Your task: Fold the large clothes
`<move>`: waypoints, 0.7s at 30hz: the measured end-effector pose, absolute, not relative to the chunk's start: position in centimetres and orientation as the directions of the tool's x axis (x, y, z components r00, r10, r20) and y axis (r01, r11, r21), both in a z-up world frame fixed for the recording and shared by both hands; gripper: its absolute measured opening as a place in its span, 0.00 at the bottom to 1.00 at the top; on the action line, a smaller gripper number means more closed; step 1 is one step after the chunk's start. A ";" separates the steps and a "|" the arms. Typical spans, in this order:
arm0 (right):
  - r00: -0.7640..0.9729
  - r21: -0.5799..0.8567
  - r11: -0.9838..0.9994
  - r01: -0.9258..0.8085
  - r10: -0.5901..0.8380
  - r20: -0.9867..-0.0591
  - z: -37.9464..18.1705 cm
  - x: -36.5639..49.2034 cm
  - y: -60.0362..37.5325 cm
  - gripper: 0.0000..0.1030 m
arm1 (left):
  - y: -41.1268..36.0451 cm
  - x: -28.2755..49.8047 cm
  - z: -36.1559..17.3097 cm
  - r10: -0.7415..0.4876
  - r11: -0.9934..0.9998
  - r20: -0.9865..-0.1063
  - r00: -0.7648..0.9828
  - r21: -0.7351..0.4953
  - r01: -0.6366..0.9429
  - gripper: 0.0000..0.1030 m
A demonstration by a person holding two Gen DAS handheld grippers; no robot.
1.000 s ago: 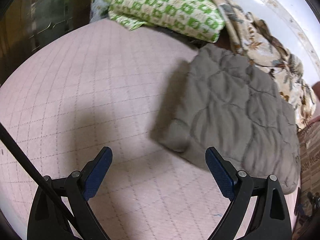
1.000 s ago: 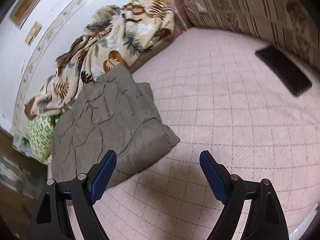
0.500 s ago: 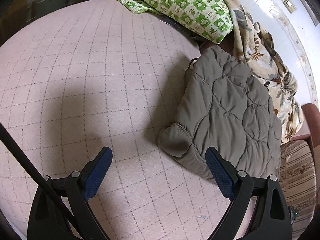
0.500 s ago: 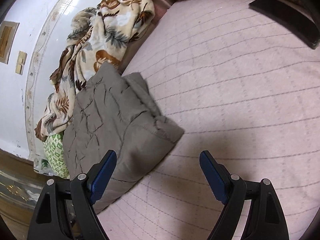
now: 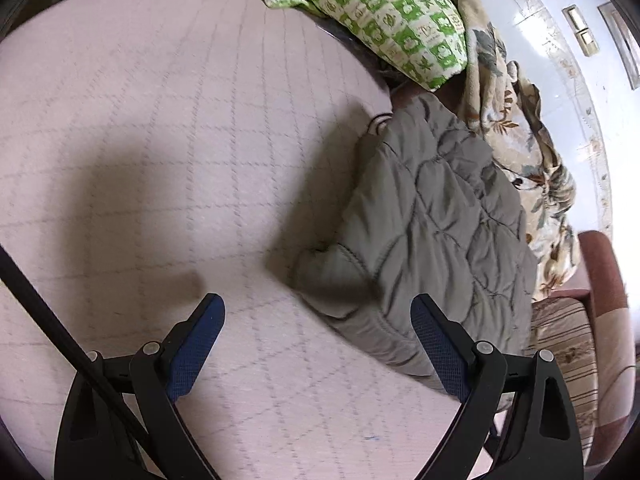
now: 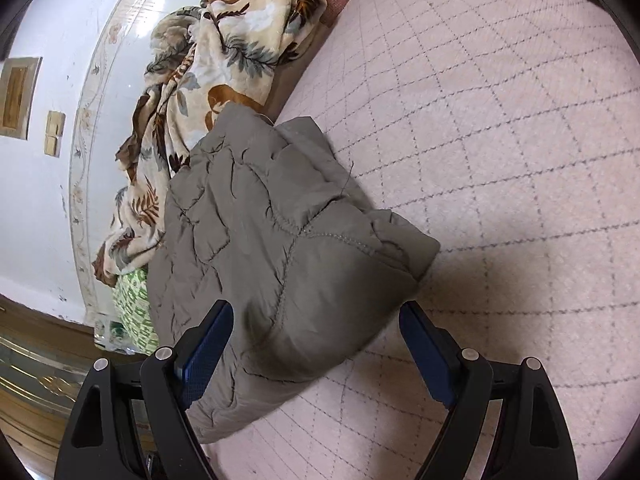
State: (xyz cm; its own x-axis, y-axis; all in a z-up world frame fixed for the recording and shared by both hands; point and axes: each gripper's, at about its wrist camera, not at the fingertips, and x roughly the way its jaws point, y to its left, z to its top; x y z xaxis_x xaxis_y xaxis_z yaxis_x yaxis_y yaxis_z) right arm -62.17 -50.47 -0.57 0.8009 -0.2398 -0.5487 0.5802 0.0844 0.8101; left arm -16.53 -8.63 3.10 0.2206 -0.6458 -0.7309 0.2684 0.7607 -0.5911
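A grey quilted jacket (image 5: pixel 436 224) lies folded into a thick bundle on the pink checked bed cover (image 5: pixel 180 120). My left gripper (image 5: pixel 318 316) is open, with the near corner of the bundle just ahead of its gap and nothing pressed between the pads. In the right wrist view the same jacket (image 6: pixel 272 240) fills the middle. My right gripper (image 6: pixel 316 322) is open and hangs over the bundle's near corner, which shows between the blue pads without being squeezed.
A leaf-print blanket (image 6: pixel 224 60) is heaped along the white wall behind the jacket. A green-and-white patterned cushion (image 5: pixel 384 12) lies beyond it. Striped upholstery (image 5: pixel 568 344) borders the bed at right. The pink cover (image 6: pixel 500 120) stretches out beside the jacket.
Both grippers have come lower and closer to the jacket and have rolled. The jacket now looms larger, and its near corner lies between the right gripper's fingers.
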 end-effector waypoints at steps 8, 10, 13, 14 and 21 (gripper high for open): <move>0.827 0.847 0.012 0.532 -0.225 -0.516 -3.0 -61.4 -51.6 0.86 | -11.9 -16.7 1.7 -0.656 0.752 -0.722 0.220 -0.605 0.260 0.91; 0.829 0.851 0.012 0.525 -0.236 -0.507 -3.0 -61.2 -51.8 0.87 | -12.4 -16.5 1.1 -0.670 0.741 -0.712 0.211 -0.625 0.247 0.91; 0.833 0.861 0.004 0.509 -0.253 -0.492 -3.1 -60.8 -52.2 0.87 | -13.1 -16.1 0.5 -0.685 0.729 -0.696 0.215 -0.647 0.226 0.91; 0.834 0.863 0.000 0.504 -0.257 -0.487 -3.2 -60.7 -52.3 0.87 | -13.3 -16.0 0.4 -0.689 0.725 -0.691 0.218 -0.652 0.222 0.91; 0.794 0.805 0.093 0.585 -0.270 -0.545 -2.0 -59.7 -52.6 0.58 | -14.7 -16.2 1.5 -0.641 0.766 -0.713 0.284 -0.566 0.305 0.68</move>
State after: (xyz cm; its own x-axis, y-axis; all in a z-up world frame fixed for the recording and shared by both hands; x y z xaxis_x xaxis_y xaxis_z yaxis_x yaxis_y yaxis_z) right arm -59.68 -52.56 -2.03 0.7936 -0.2701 -0.5453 0.5853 0.0934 0.8055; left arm -16.22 -14.74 1.52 0.2841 -0.6407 -0.7133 0.3051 0.7657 -0.5662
